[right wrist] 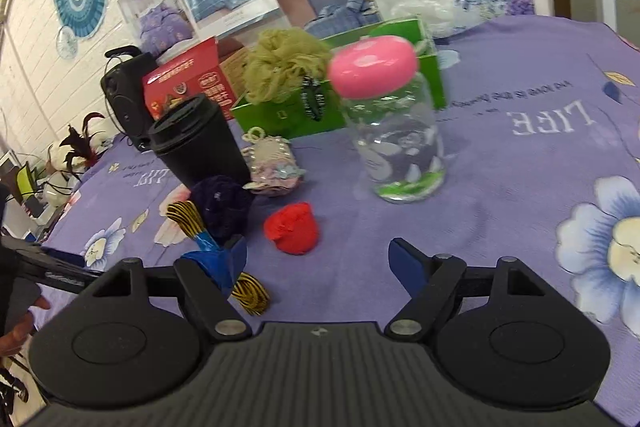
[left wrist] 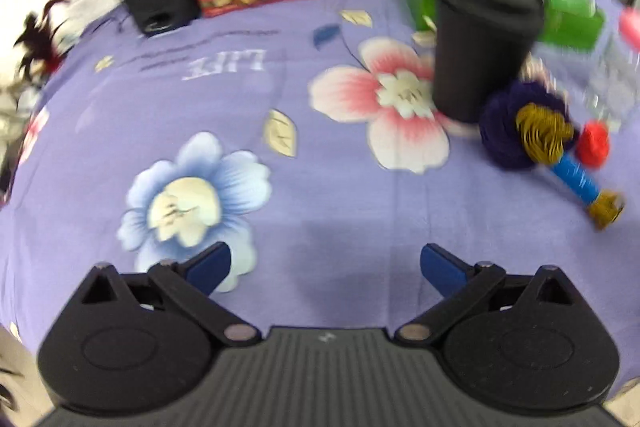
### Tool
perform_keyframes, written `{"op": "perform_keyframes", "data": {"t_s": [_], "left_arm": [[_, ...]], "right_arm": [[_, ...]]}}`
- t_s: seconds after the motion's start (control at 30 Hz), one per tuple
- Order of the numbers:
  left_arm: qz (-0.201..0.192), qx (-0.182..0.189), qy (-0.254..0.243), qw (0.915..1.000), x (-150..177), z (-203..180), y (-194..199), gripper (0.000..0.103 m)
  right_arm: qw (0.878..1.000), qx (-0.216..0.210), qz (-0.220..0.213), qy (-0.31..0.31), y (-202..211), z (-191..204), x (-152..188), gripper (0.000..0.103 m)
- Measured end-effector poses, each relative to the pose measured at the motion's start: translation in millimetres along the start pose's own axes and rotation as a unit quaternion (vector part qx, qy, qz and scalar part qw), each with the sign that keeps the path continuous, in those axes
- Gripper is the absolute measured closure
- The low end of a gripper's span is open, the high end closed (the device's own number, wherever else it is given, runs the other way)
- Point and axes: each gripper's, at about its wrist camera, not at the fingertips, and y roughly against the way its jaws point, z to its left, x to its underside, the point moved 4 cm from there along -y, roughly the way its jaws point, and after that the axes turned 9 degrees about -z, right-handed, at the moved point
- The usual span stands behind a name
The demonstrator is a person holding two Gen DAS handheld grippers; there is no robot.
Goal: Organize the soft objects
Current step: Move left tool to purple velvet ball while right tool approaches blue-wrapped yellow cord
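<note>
Purple flowered bedsheet (left wrist: 320, 195) underfoot, posters behind. Left gripper (left wrist: 325, 265) hanging spread wide over bare cloth, pinching nothing. Right gripper (right wrist: 318, 259) likewise agape and empty, red soft ball (right wrist: 292, 227) lying just ahead between its fingers, dark purple pompom (right wrist: 222, 205) beside the black cup (right wrist: 200, 143), olive mesh puff (right wrist: 286, 63) atop the green box (right wrist: 296, 111)

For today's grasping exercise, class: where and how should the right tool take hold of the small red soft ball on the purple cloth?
Grip the red ball across its rounded middle, coming from above and slightly from the near side. It lies alone on the cloth with free space on both flanks, and the open right tool already lines up just short of it. Its left side is closer to the dark purple pompom, so keep that finger tight in.
</note>
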Motion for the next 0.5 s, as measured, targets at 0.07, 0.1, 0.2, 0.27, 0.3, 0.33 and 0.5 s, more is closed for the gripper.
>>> {"op": "perform_keyframes", "data": {"t_s": [0.07, 0.1, 0.2, 0.27, 0.3, 0.33, 0.5], "left_arm": [[-0.016, 0.013, 0.018, 0.9996, -5, 8, 11, 0.001], [-0.022, 0.019, 0.019, 0.9994, -8, 9, 14, 0.001], [-0.041, 0.018, 0.015, 0.9989, -17, 7, 20, 0.001], [-0.048, 0.020, 0.015, 0.9985, -20, 6, 22, 0.001], [-0.049, 0.025, 0.019, 0.9983, -20, 7, 23, 0.001], [-0.049, 0.031, 0.025, 0.9980, -22, 9, 22, 0.001], [-0.046, 0.039, 0.059, 0.9964, -19, 25, 21, 0.001]], "right_arm": [[1.000, -0.011, 0.014, 0.020, -14, 16, 1, 0.038], [0.999, -0.018, 0.019, 0.041, -21, 28, 2, 0.038], [0.993, -0.027, 0.013, 0.113, -33, 68, 6, 0.038], [0.989, -0.048, 0.019, 0.138, -40, 87, 10, 0.038], [0.987, -0.071, 0.031, 0.144, -44, 95, 12, 0.038], [0.984, -0.086, 0.046, 0.151, -51, 102, 13, 0.038], [0.971, -0.086, 0.118, 0.191, -89, 110, 20, 0.038]]}}
